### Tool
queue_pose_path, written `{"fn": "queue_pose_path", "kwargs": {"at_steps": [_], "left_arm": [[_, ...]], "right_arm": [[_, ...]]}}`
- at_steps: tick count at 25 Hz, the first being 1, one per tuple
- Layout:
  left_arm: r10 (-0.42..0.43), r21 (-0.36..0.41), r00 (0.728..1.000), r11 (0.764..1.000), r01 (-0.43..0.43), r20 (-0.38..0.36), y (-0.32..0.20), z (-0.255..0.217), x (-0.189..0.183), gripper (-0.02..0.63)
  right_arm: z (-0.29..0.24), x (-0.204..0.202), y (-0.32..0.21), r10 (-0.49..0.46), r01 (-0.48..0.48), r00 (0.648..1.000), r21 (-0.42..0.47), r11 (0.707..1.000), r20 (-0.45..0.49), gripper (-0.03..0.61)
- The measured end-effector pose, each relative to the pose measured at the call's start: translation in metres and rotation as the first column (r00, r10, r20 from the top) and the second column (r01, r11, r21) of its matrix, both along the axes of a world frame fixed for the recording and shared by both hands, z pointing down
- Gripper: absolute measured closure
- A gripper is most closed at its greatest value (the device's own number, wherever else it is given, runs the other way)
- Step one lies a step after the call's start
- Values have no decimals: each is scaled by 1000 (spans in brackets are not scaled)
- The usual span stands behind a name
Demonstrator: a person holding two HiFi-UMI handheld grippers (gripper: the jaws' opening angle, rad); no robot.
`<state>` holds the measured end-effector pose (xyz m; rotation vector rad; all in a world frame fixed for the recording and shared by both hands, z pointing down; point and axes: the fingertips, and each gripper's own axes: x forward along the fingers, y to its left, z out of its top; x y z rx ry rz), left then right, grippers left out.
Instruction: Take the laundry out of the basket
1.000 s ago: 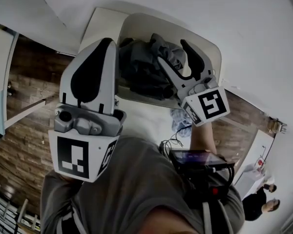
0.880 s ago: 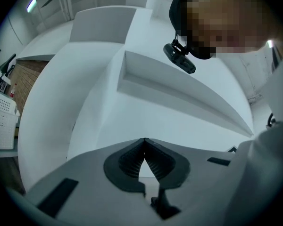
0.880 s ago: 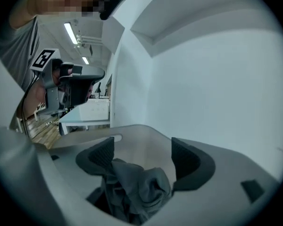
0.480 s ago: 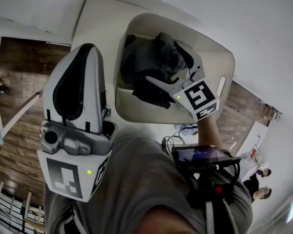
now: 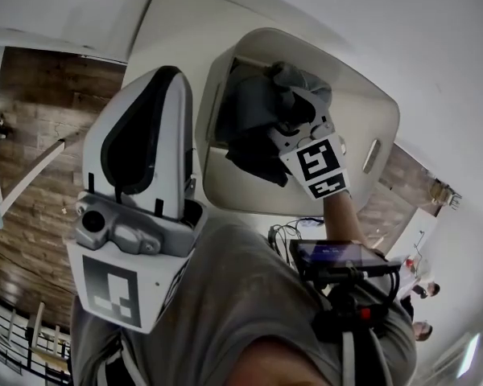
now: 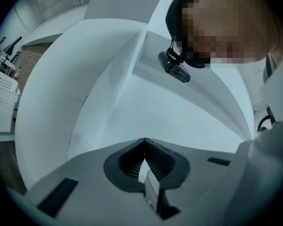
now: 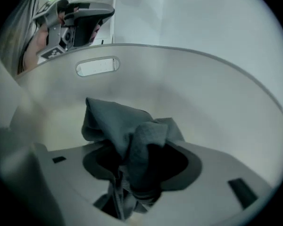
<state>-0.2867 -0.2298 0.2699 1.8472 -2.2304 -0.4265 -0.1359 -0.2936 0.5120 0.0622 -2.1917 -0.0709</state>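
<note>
The right tool (image 5: 299,117), angled down into the smooth, rounded white plastic basket (image 5: 350,95), has just been closing its jaws. It pinches a bunched fold of the soft, dark grey laundry (image 5: 253,123) heaped inside, apparently to lift it out. The left tool (image 5: 171,75) hangs outside the basket, jaws pressed together on nothing.

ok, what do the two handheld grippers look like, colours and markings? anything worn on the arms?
Both match: the left gripper and right gripper have light grey shells with broad jaws, each with a black teardrop-shaped inset; the pads are dark and ribbed. Each carries a white cube printed with black square markers. The person wears a grey T-shirt; no sleeve reaches the right forearm.
</note>
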Motion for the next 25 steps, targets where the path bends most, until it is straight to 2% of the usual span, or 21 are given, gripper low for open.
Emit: {"fn": "queue_pose_path", "kwargs": {"at_steps": [1,2,3,6,10,14,21,25], "left_arm": [[-2,2,1000,1000,2,0,2,1,-3,606],[-5,3,1000,1000,5,1,4,2,-5,606],[-8,5,1000,1000,8,2,6,3,-7,606],[-24,10,1000,1000,24,18,9,0,-10,606],[-60,23,997,998,59,57,27,-17,-5,606],[-82,40,989,996,78,122,47,-40,17,606],[-78,37,980,997,72,186,74,-56,58,606],[-74,49,973,997,64,217,89,-60,74,606]], "right_arm": [[-2,2,-6,3,-2,1000,26,1000,-2,357],[-5,2,-11,9,-9,1000,38,999,5,387],[-7,0,-16,21,-21,1000,40,999,19,462],[-12,-4,-32,86,-87,993,10,996,77,530],[-42,-4,-50,220,-211,953,-67,975,210,540],[-83,-2,-58,280,-262,885,-101,960,371,541],[-174,13,-48,273,-265,766,-101,959,582,541],[-235,15,-38,245,-262,674,-85,961,697,541]]}}
